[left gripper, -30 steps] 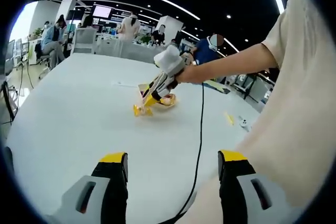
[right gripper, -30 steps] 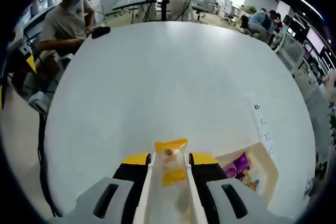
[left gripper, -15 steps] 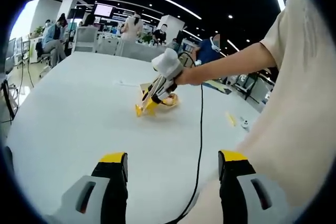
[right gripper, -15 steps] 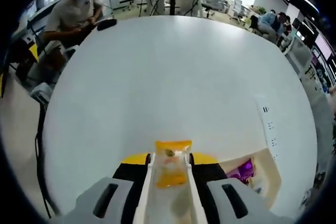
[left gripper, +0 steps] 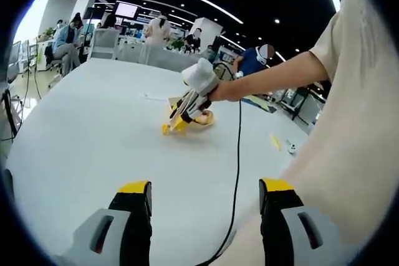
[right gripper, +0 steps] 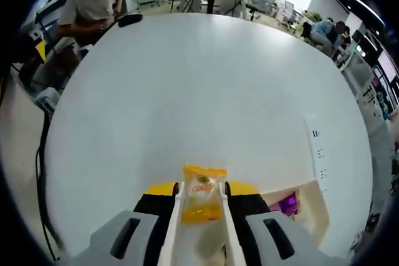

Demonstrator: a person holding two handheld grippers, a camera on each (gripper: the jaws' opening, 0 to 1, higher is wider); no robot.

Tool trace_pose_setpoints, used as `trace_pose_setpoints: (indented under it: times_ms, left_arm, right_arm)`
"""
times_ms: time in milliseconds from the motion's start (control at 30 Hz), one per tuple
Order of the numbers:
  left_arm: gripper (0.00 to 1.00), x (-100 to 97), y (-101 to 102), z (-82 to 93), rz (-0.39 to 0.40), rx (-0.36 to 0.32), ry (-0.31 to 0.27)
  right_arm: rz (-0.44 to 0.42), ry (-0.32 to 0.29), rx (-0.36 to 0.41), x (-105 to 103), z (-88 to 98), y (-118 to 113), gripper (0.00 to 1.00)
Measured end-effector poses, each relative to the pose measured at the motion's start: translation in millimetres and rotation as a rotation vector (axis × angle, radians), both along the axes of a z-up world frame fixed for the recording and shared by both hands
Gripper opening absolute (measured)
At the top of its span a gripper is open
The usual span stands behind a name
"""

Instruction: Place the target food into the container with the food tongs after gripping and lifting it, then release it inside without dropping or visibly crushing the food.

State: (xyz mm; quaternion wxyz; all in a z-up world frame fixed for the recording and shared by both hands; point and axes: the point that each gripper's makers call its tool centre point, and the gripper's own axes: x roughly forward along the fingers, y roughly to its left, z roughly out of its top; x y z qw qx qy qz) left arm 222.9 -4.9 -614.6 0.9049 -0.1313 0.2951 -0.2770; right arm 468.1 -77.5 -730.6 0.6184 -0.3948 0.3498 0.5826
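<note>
My right gripper [right gripper: 201, 189] is shut on white food tongs [right gripper: 176, 223], which pinch an orange-yellow snack packet [right gripper: 202, 194] above the white table [right gripper: 187, 91]. A cream container [right gripper: 313, 207] holding a purple packet [right gripper: 287, 204] lies low on the right, beside the gripper. In the left gripper view a hand holds the right gripper [left gripper: 196, 88] over the table, the tongs [left gripper: 181, 113] slant down-left, and the packet [left gripper: 167, 128] hangs at their tip just left of the container [left gripper: 204, 118]. My left gripper [left gripper: 206, 192] is open and holds nothing.
A black cable [left gripper: 237, 154] runs from the right gripper toward the near table edge. A white power strip [right gripper: 317, 147] lies beyond the container. Small items [left gripper: 272, 141] sit at the table's right. A seated person [right gripper: 93, 10] is at the far table edge.
The right gripper's view has shifted a little, so the container sits lower and further right in it. The tongs still hold the packet. The left gripper has not moved.
</note>
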Motion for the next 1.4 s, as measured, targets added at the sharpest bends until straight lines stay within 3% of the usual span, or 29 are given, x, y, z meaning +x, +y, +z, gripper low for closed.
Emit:
trace_pose_setpoints:
  times_ms: [433, 1400]
  left_arm:
    - [0.70, 0.5, 0, -0.7, 0.003, -0.002, 0.002]
    - [0.70, 0.8, 3, -2.2, 0.002, -0.001, 0.003]
  right_arm:
    - [-0.006, -0.019, -0.018, 1, -6.3, -7, 0.29]
    - [-0.113, 0.022, 0.001, 4, -10.4, -13, 0.28]
